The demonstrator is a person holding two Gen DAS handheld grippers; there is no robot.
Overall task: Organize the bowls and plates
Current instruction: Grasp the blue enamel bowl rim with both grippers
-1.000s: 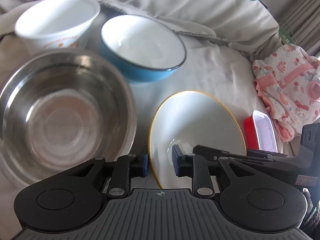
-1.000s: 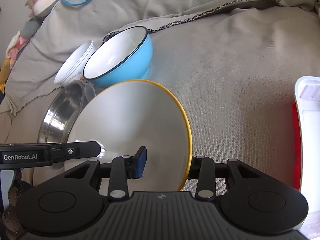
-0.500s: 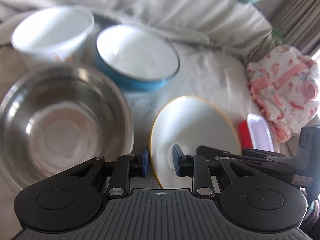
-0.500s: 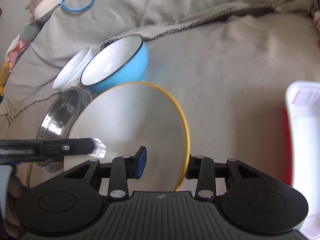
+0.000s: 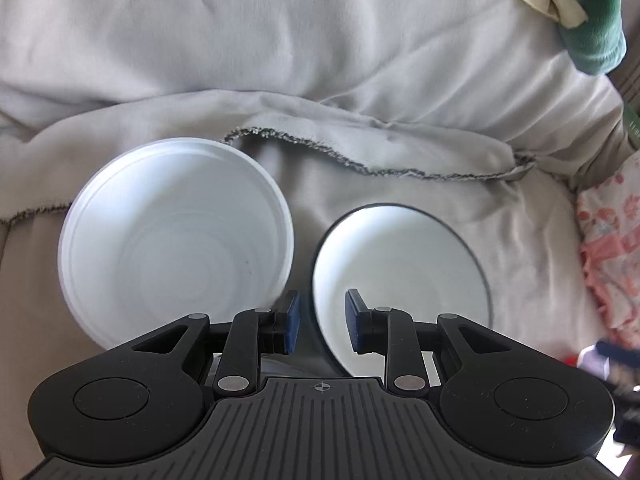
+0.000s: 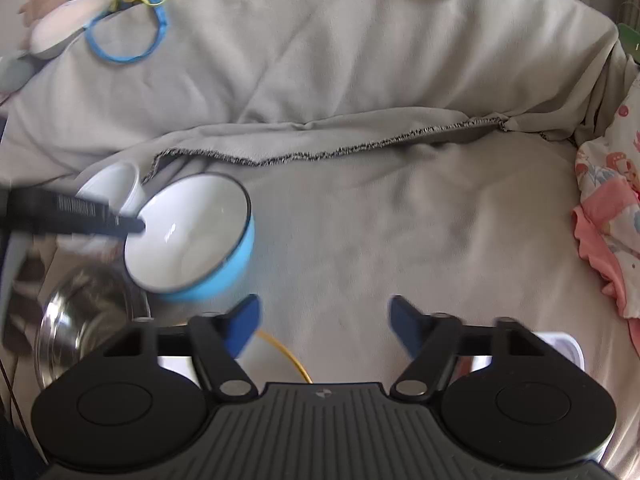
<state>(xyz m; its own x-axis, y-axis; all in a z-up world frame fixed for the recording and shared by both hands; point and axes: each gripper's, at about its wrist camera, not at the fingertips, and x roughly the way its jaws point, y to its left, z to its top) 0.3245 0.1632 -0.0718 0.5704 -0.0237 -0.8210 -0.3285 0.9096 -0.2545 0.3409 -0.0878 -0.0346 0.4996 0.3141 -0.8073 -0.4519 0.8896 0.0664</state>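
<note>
My left gripper stands part open. The near left rim of the blue bowl lies between its pads, untouched. A white bowl sits just left of it on the grey blanket. In the right wrist view, my right gripper is opening wide with nothing pressed between its pads. The yellow-rimmed white plate peeks out low behind its left finger. There the blue bowl is tilted, with the left gripper's black finger at its rim. The steel bowl and the white bowl flank it.
A grey blanket covers the seat and the cushions behind. Pink patterned baby clothes lie at the right, and a red-and-white box is near my right finger. A soft toy with a blue ring is at the back left, a green cloth at the back right.
My right gripper has let go of the yellow-rimmed plate, opened wide and lifted. My left gripper has moved forward from the plate's rim to the blue bowl's rim.
</note>
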